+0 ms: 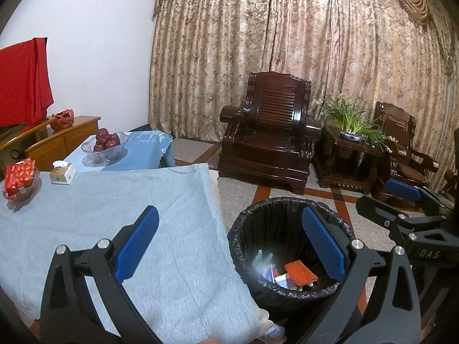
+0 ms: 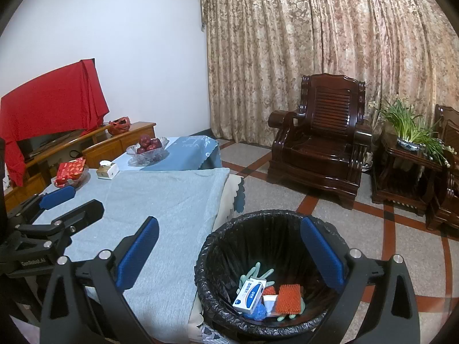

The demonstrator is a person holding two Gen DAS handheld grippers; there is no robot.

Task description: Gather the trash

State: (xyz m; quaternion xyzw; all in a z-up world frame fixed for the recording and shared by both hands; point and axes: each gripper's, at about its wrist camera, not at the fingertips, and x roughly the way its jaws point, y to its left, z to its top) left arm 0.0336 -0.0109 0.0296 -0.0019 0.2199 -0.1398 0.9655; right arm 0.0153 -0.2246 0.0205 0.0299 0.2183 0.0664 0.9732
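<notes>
- The risk, I think: the right gripper (image 2: 229, 253) hangs low over the bin (image 2: 229, 229) rim at 6 o'clock and can catch the black liner.
- Both grippers are released and carry nothing; the left gripper (image 1: 229, 246) hovers between table (image 1: 114, 200) edge and bin.
- The trash (image 2: 248, 292) lies inside the bin.

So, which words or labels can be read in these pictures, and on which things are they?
"DAS" on the right tool, seen from the left wrist.
"GenRobot.AI" on the left tool, seen from the right wrist.
White and blue box in the bin: print too small to read.
Tissue box: print too blurred.
</notes>
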